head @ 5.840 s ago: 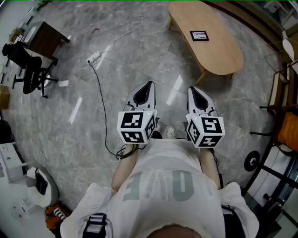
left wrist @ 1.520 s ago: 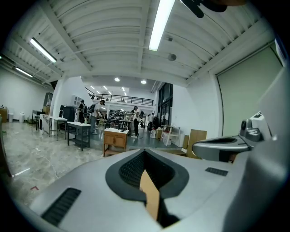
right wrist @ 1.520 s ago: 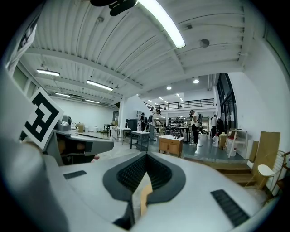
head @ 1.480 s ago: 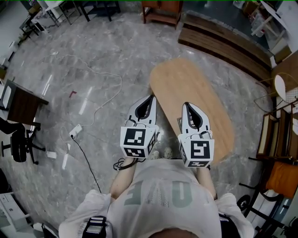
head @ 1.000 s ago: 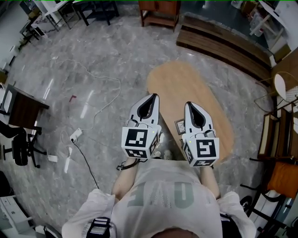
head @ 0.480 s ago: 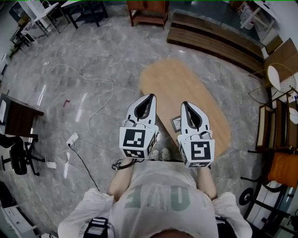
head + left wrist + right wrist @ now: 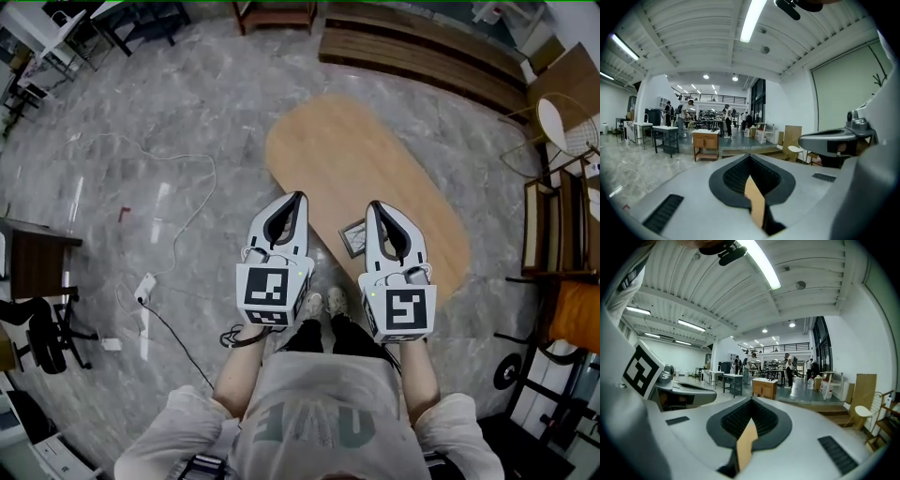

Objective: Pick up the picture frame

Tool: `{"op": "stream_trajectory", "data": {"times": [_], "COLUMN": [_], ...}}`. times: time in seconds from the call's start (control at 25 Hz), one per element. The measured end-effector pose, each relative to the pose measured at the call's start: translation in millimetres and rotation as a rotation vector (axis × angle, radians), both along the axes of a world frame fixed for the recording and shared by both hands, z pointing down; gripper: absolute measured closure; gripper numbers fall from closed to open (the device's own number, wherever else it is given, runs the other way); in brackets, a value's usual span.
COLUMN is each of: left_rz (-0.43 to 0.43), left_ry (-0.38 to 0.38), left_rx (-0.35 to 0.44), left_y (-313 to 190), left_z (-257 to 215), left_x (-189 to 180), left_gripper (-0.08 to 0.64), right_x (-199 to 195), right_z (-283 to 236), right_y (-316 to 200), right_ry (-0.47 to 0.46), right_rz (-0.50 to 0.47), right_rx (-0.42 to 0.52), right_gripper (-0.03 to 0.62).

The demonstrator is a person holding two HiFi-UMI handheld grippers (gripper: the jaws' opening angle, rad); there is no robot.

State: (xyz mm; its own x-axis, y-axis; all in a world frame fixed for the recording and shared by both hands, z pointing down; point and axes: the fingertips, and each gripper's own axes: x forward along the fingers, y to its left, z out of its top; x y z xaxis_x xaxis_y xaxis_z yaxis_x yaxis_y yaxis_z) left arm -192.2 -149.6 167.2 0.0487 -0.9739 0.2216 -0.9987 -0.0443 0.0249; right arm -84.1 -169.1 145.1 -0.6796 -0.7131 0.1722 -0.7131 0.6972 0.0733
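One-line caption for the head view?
Person at an oval wooden table, left gripper and right gripper both shut and empty, picture frame lying on it, not yet picked up.

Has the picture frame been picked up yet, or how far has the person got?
Done: the person stands at the near end of the wooden table, where the picture frame lies flat. In hand: nothing; the left gripper and right gripper are both shut and empty, the right one just beside the frame in the head view. Left: open a gripper, lower it onto the frame, close and lift.
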Motion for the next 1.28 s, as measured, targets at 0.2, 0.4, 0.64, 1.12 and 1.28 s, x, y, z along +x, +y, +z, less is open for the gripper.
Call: {"op": "stream_trajectory", "data": {"times": [0.2,0.4,0.64,1.12,1.28], "left_rz": [0.063,0.117,0.178,0.239,0.260], "left_ry": [0.012,0.012,0.049,0.067,0.065], "left_rx": [-0.031,-0.024,-0.061,-0.105,-0.119], "left_y": [-30.6,-48.3,-74.0,-73.9,-65.6], "left_z": [45.7,94.4,167.6,251.3,261.5], "left_x": [16.0,28.0,56.2,78.8,86.1], "left_gripper": [0.551,0.551,0.551,0.551,0.551], "right_x": [16.7,28.1,52.9,67.4,71.9], "right_z": [55.2,112.5,193.7,284.6,302.2], "right_y": [-30.7,-50.3,-62.8,-41.4,-30.0], "right_ry": [0.033,0.019,0.045,0.057,0.065], "right_rz": [0.047,0.076,0.146,0.214,0.226], "right_rx": [-0.061,-0.113,-0.178,-0.288,-0.328], "right_gripper": [0.590,0.590,0.590,0.590,0.589]}}
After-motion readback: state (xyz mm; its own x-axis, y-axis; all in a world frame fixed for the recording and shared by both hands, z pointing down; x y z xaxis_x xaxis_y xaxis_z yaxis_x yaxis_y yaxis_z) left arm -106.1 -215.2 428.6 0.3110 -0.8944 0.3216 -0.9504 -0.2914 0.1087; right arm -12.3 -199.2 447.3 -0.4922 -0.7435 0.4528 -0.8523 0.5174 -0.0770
